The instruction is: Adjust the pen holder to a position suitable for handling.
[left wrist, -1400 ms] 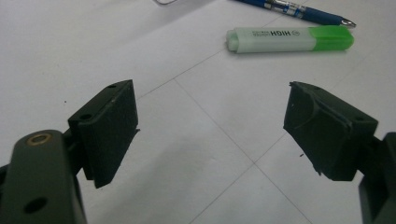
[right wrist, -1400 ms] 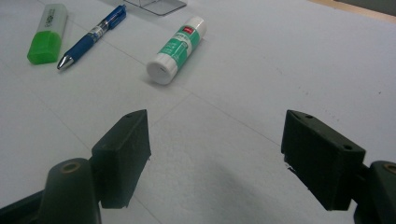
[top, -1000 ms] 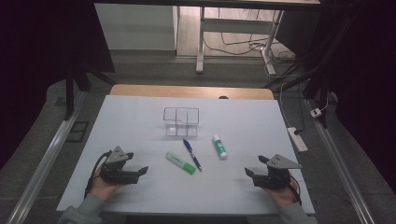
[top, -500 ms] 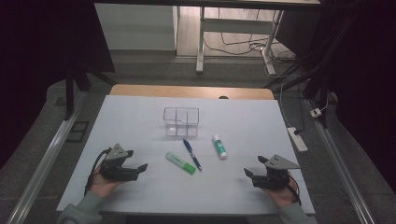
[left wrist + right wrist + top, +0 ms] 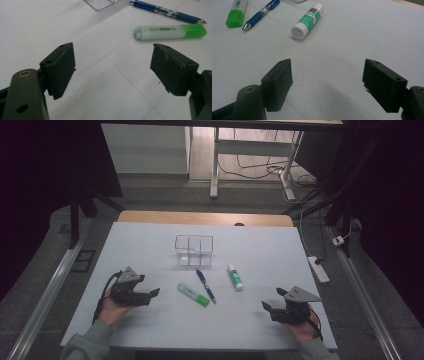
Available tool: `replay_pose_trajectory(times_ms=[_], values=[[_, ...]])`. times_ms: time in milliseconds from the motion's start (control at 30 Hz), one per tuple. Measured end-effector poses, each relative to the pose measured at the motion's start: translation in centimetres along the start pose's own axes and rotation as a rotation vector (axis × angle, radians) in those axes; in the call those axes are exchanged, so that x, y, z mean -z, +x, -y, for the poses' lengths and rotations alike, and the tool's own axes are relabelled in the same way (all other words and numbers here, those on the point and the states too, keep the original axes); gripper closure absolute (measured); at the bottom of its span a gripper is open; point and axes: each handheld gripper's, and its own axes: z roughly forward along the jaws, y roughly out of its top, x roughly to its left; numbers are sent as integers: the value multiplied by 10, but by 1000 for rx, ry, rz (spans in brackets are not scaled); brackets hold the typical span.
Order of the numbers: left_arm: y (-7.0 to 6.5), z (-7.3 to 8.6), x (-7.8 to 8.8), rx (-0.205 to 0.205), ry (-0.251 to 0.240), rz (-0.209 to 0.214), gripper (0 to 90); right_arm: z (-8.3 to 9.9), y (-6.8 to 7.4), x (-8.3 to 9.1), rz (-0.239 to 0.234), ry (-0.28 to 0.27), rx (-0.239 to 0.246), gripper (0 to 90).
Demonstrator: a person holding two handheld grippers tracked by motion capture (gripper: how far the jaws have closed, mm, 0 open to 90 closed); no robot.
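A green highlighter (image 5: 193, 295) (image 5: 170, 32) (image 5: 236, 13), a blue pen (image 5: 205, 285) (image 5: 167, 12) (image 5: 261, 14) and a green-and-white glue stick (image 5: 235, 277) (image 5: 307, 21) lie side by side on the white table top (image 5: 150, 250). Behind them stands a clear plastic organiser box (image 5: 194, 250) (image 5: 101, 3) with compartments. My left gripper (image 5: 151, 293) (image 5: 112, 72) rests low at the left, open and empty, pointing toward the highlighter. At the front right my right gripper (image 5: 269, 306) (image 5: 328, 80) is open and empty, aimed toward the glue stick.
The white top has a wooden strip (image 5: 205, 218) along its far edge. A power strip (image 5: 318, 269) lies on the floor at the right. Metal rails (image 5: 47, 295) run along both sides, and desk legs with cables (image 5: 250, 170) stand beyond.
Both grippers have drifted slightly, the left a little right, the right barely. The objects on the table have not moved.
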Motion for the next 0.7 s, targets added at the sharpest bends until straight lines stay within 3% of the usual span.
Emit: replay_pose_trajectory(times_ms=[367,500,700], values=[[8,-20,-16,7,5,-2,239,1,0,0,5,3,-3,235],[15,-35,-29,33,3,3,261,1,0,0,6,9,0,235],[21,-53,-44,22,4,-18,314,1,0,0,4,9,-3,235]])
